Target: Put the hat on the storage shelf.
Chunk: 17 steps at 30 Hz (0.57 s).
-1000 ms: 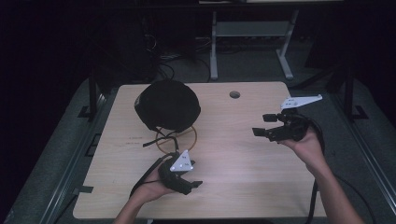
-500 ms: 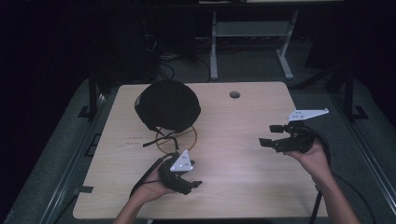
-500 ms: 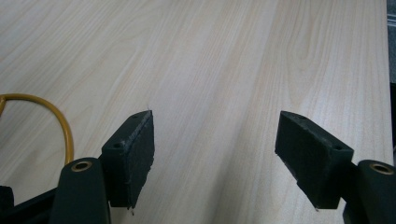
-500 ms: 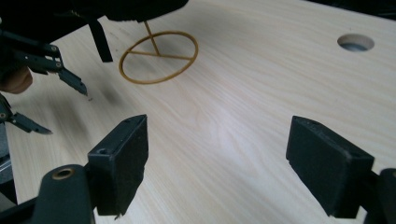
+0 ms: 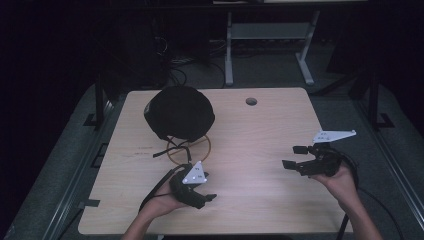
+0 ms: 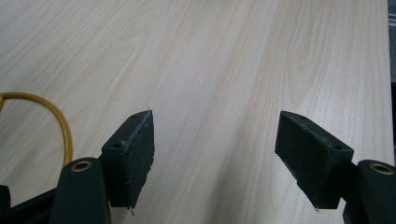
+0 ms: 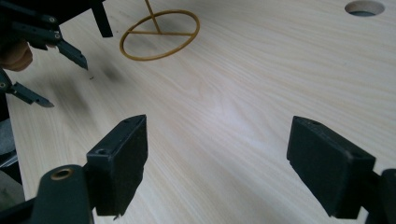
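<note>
Cap (image 5: 179, 114) is looking soft and light, wanting a rim grip; left tongs (image 5: 204, 188) and right tongs (image 5: 294, 157) are gaping wide, holding nothing.

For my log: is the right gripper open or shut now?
Open. The right gripper has its jaws wide apart, with bare table between them.

You work in a dark lab or workshop room: a light wooden table (image 5: 260, 135) with a cable hole (image 5: 251, 101) stands on grey floor, with loose cables (image 5: 180, 65) and a white metal frame (image 5: 267, 45) behind it
</note>
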### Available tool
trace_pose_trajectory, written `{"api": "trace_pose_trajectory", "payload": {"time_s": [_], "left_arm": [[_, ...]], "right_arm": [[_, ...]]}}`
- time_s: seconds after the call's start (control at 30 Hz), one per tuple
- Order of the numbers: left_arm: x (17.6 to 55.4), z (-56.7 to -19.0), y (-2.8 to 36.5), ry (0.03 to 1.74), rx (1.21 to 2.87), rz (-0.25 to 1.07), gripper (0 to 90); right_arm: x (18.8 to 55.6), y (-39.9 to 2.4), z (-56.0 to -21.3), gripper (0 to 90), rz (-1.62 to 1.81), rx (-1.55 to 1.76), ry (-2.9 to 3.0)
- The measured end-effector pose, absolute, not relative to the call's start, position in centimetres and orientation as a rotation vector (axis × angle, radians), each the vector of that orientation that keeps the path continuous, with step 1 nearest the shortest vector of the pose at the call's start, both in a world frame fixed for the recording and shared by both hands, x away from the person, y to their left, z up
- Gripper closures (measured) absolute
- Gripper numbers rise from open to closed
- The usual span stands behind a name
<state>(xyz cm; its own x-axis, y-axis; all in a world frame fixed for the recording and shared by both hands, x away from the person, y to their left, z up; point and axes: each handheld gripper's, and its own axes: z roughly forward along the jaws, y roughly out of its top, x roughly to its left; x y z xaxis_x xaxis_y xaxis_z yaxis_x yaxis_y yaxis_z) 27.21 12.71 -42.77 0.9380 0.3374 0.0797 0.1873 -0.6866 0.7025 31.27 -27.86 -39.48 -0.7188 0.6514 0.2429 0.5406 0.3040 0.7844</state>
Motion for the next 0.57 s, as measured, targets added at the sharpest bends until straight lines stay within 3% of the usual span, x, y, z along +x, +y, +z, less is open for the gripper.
{"api": "trace_pose_trajectory", "payload": {"time_s": [0.57], "left_arm": [[27.2, -43.0, 12.5, 0.354, 2.362, 0.254, 28.1]], "right_arm": [[27.7, -29.1, -44.1, 18.8, 1.379, 1.191, 2.437]]}}
